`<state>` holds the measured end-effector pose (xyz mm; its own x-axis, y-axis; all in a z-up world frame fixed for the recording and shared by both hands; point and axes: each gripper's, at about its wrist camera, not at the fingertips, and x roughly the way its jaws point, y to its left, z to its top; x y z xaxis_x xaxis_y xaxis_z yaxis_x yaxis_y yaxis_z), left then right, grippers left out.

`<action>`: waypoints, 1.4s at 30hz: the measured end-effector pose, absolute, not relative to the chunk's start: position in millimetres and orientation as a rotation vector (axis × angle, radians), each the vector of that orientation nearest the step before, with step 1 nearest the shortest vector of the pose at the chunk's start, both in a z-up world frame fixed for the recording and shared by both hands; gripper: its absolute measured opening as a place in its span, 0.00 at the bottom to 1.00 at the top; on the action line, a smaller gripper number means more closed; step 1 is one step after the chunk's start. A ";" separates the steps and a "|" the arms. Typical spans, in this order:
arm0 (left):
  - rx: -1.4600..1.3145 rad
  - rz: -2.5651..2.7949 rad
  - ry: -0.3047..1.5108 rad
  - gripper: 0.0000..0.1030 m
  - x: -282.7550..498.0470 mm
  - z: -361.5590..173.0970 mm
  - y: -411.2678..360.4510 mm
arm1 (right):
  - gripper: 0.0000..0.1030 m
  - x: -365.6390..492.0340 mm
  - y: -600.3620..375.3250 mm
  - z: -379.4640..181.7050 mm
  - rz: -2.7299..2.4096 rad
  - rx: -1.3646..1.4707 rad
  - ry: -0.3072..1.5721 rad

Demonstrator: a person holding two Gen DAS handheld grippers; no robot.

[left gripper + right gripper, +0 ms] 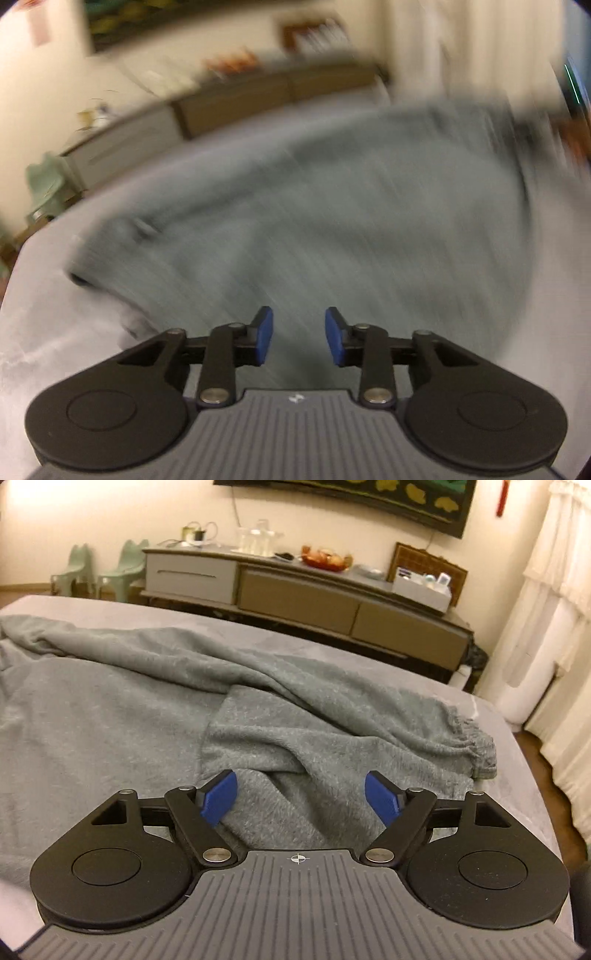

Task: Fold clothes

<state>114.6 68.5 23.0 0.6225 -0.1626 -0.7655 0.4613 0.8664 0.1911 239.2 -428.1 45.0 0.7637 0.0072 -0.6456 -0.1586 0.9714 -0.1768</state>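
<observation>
A grey fleecy garment (147,709) lies spread over the grey bed (524,775). One sleeve with a gathered cuff (476,746) reaches toward the bed's right edge, and a fold of cloth lies across it. My right gripper (300,795) hovers open just above that fold, nothing between its blue pads (218,797). The left wrist view is heavily motion-blurred; the same garment (332,229) fills it. My left gripper (299,336) is open over the cloth, its blue pads (264,334) apart and empty.
A long low sideboard (303,594) with a fruit bowl (325,559) and a white box (423,587) stands beyond the bed. Two pale green stools (122,568) sit at the far left. White curtains (554,620) hang on the right, with wooden floor below.
</observation>
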 end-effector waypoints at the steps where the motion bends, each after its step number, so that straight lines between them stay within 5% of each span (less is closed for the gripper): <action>1: 0.432 -0.368 0.831 0.21 106.9 15.4 61.6 | 0.73 244.0 -430.8 41.0 0.080 -0.201 0.723; 4: 0.447 -0.344 0.881 0.19 96.9 4.0 59.2 | 0.63 258.2 -439.3 29.5 0.047 -0.119 0.799; 11: 0.491 -0.180 0.954 0.12 78.4 5.5 115.8 | 0.62 210.6 -487.0 50.3 0.137 -0.196 1.031; 18: 0.493 0.068 0.947 0.09 79.7 20.4 155.8 | 0.59 177.3 -485.1 75.5 0.130 -0.128 0.925; 22: 0.331 -0.014 0.813 0.15 91.0 52.4 145.0 | 0.57 158.3 -484.1 89.9 0.125 -0.089 0.864; 26: 0.357 -0.042 0.893 0.15 106.1 27.0 134.0 | 0.57 140.0 -482.9 103.5 0.121 -0.051 0.807; 28: 0.401 0.004 0.932 0.14 104.0 8.2 140.2 | 0.51 152.5 -482.2 83.8 0.099 -0.078 0.890; 35: 0.599 0.143 0.962 0.05 93.6 -14.5 144.7 | 0.58 137.6 -536.4 76.0 -0.199 -0.136 1.009; 42: 0.357 0.051 0.792 0.15 102.5 55.5 131.5 | 0.60 129.0 -486.2 112.3 -0.181 -0.271 0.841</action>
<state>102.5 131.5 55.5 0.7047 0.1774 -0.6870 0.0880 0.9389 0.3327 129.0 -486.2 112.3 0.6546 -0.2635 -0.7086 0.0507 0.9505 -0.3066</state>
